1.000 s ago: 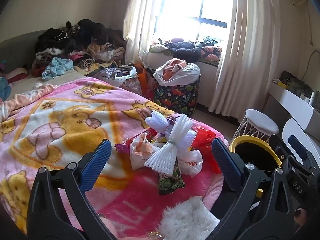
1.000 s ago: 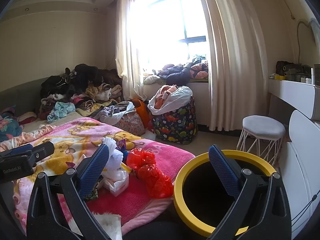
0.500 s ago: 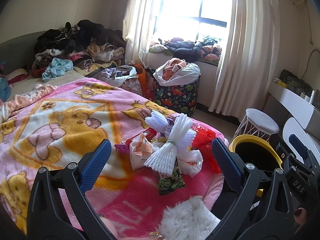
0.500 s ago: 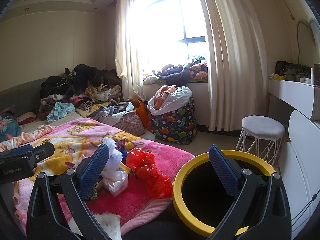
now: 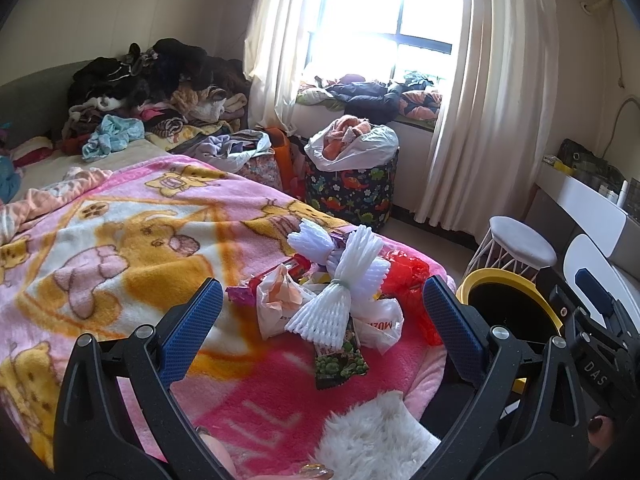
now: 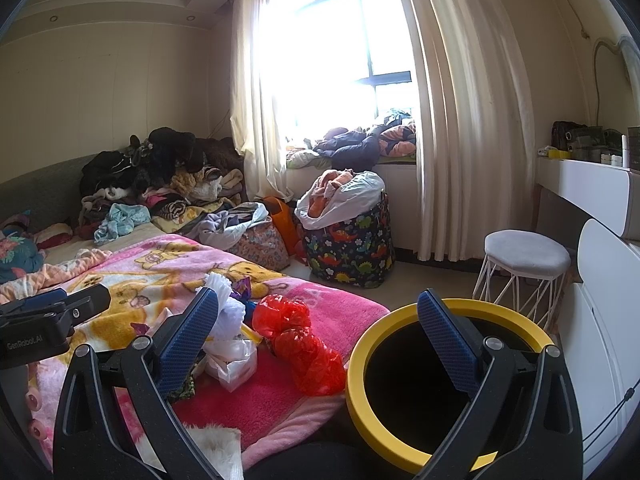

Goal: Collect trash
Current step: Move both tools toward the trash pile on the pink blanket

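Left-wrist and right-wrist views of a bedroom. The left claw [image 5: 323,308] hangs above the bed with its jaws spread wide and nothing between them; its blue pads [image 5: 192,330] frame a heap of trash on the pink cartoon-print blanket [image 5: 132,248]. The right claw [image 6: 318,334] is likewise spread wide and empty, 1 finger over the blanket's corner and the other over the mouth of the yellow-rimmed bin [image 6: 404,316].

The trash lies near the bed's foot corner, on the side toward the bin. Uppermost is a white foam net bundle [image 5: 340,292], tied at its middle and fanned at both ends. Touching it are a crumpled pale plastic bag [image 5: 276,300], a white printed bag [image 5: 380,326] and, partly under its lower end, a green-patterned wrapper [image 5: 340,364]. A crumpled red plastic bag [image 6: 300,344] lies at the heap's edge closest to the bin. A purple wrapper [image 5: 240,294] shows beside the pale bag.

The bin stands on the floor just beside the bed's foot corner; its interior is dark and its contents cannot be told. Beyond it stand a white stool [image 6: 524,256] and a dinosaur-print hamper [image 6: 352,240] below the curtained window [image 6: 360,40]. Piled clothes [image 5: 152,92] cover the bed's far end.
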The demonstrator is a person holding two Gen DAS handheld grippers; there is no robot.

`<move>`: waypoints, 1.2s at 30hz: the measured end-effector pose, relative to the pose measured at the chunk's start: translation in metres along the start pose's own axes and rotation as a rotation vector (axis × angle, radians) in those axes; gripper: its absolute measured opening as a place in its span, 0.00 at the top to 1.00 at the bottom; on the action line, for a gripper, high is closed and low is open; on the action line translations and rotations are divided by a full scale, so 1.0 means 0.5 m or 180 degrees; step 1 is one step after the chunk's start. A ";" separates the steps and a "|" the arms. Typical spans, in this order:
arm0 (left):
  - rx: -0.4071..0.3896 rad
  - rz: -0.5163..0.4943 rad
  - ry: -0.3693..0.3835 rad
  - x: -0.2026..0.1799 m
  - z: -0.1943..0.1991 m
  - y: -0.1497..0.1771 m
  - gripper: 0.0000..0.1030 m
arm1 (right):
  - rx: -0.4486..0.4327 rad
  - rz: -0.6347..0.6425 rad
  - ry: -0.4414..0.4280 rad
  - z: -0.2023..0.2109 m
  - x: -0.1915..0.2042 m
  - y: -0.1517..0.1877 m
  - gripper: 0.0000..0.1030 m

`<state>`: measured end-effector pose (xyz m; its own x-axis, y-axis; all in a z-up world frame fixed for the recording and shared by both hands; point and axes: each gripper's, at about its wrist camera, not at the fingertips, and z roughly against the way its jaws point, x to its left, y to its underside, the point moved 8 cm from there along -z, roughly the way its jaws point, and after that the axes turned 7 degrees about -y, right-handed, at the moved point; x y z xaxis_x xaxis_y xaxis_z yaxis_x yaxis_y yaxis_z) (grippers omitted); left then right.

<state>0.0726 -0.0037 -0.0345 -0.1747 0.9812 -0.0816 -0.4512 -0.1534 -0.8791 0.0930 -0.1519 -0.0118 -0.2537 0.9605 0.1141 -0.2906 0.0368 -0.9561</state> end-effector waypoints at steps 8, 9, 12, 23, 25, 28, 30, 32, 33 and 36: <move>0.0000 -0.0001 0.0005 -0.001 -0.002 0.008 0.10 | 0.0004 -0.0003 -0.0002 -0.002 -0.001 0.001 0.06; 0.0004 0.0002 0.0008 -0.002 -0.003 0.008 0.10 | 0.0003 -0.0002 -0.0001 -0.002 -0.001 0.001 0.06; 0.0002 -0.0001 0.0010 -0.006 -0.004 0.009 0.10 | 0.0006 -0.0005 -0.0003 -0.003 -0.002 0.001 0.06; 0.0051 0.0082 0.0165 0.003 -0.025 0.023 0.10 | 0.0080 0.0025 -0.0159 -0.013 0.004 0.012 0.06; 0.0052 0.0117 0.0173 0.009 -0.026 0.023 0.10 | 0.0094 0.0064 -0.0232 -0.021 0.018 0.020 0.06; 0.0041 0.0196 0.0153 0.033 -0.031 0.017 0.10 | 0.0134 0.0136 -0.0350 -0.029 0.044 0.014 0.06; 0.0032 0.0238 0.0123 0.051 -0.035 0.012 0.10 | 0.0154 0.0174 -0.0415 -0.035 0.060 0.012 0.06; 0.0032 0.0297 0.0103 0.071 -0.039 0.005 0.10 | 0.0174 0.0186 -0.0477 -0.038 0.071 0.008 0.06; 0.0028 0.0326 0.0094 0.080 -0.040 0.003 0.10 | 0.0191 0.0195 -0.0519 -0.041 0.079 0.007 0.06; 0.0036 0.0403 0.0093 0.100 -0.046 -0.002 0.10 | 0.0247 0.0220 -0.0594 -0.062 0.091 -0.004 0.06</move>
<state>0.0844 0.0484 -0.0483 -0.2054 0.9569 -0.2054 -0.4370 -0.2775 -0.8556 0.1106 -0.0997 -0.0132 -0.4398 0.8920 0.1040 -0.3351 -0.0556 -0.9406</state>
